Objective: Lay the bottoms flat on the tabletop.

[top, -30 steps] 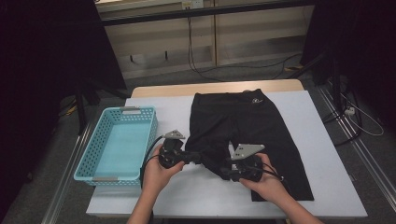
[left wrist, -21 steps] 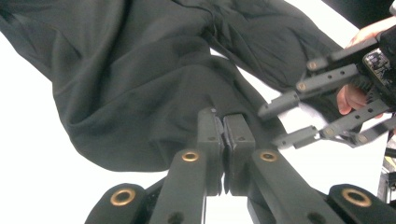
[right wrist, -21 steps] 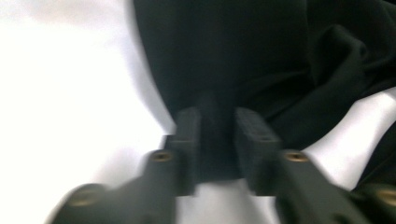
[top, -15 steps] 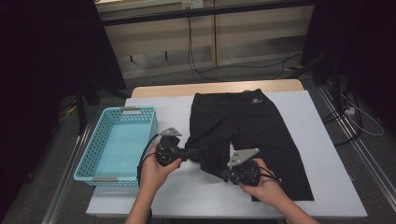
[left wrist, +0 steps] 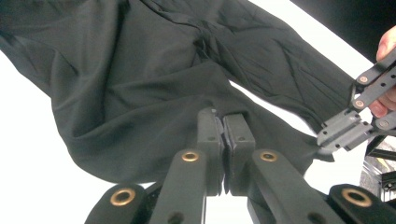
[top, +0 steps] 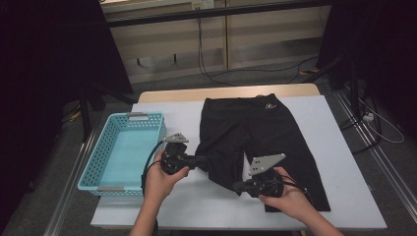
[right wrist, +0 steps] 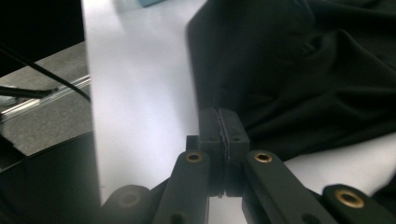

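Black shorts (top: 255, 132) with a small white logo at the waistband lie flat on the white table (top: 339, 147). The hem of the leg nearest the basket is pulled toward me and bunched. My left gripper (top: 204, 160) is shut on one end of that hem; in the left gripper view the cloth (left wrist: 140, 70) is pinched between its closed jaws (left wrist: 225, 126). My right gripper (top: 237, 187) is shut on the other end of the same hem, and the left gripper view shows it (left wrist: 343, 133) clamping that corner. In the right gripper view its jaws (right wrist: 219, 123) are closed on the fabric's edge (right wrist: 303, 70).
A light blue plastic basket (top: 145, 117) stands on the table left of the shorts, close to my left hand. Bare white table (right wrist: 140, 93) lies in front of the hem. Cables trail over the floor beyond the table's far edge.
The right gripper's jaws have closed on the hem corner and that hand has risen slightly. The hem now runs taut between the two grippers. The left hand has stayed put.
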### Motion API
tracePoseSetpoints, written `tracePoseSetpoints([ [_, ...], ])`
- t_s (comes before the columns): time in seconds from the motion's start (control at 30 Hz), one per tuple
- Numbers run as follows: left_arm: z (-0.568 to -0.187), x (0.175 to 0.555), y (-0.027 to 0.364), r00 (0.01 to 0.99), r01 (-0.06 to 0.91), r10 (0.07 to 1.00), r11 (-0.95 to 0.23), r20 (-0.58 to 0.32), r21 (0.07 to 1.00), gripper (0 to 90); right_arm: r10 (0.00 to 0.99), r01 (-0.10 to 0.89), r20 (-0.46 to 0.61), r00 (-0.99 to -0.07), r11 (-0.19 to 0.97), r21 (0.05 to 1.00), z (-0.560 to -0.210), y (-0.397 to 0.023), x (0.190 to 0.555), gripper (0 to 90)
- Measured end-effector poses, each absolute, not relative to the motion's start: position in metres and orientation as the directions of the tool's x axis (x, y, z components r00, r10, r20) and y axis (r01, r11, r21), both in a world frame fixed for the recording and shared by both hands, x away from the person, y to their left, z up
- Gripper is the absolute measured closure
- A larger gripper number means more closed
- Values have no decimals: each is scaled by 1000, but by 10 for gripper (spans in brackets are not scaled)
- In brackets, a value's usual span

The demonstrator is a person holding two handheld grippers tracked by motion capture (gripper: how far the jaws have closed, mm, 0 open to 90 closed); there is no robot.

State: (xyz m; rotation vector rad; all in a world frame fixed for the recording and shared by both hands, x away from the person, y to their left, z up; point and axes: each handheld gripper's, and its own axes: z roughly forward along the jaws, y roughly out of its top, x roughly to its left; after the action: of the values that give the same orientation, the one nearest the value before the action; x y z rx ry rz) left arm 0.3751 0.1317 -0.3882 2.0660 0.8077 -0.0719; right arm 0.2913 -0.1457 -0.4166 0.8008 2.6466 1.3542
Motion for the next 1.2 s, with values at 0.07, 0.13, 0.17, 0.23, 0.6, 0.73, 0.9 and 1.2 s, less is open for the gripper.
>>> tracePoseSetpoints([
  [0.07,-388,373,133,785,571,517,-389,-342,723,870,443,412,192,-876,479,775,-416,-141,289,900],
  [0.13,-388,372,135,786,572,516,-395,-341,719,870,418,402,194,-887,497,769,-417,-135,286,900],
  [0.17,-388,370,135,786,571,517,-398,-339,718,870,411,398,192,-891,505,766,-417,-132,285,897],
  [0.23,-389,368,137,785,570,525,-404,-329,715,870,391,395,202,-898,514,761,-420,-126,284,890],
  [0.6,-397,369,142,767,589,551,-399,-329,703,862,481,407,142,-865,507,760,-427,-127,298,623],
  [0.73,-403,372,138,757,594,572,-403,-315,696,851,484,395,119,-867,520,757,-430,-121,298,586],
  [0.9,-414,376,131,745,604,599,-419,-293,678,827,454,367,107,-885,537,760,-431,-104,294,593],
  [1.2,-425,380,127,738,606,619,-433,-268,667,672,422,333,52,-905,626,705,-451,-76,294,563],
])
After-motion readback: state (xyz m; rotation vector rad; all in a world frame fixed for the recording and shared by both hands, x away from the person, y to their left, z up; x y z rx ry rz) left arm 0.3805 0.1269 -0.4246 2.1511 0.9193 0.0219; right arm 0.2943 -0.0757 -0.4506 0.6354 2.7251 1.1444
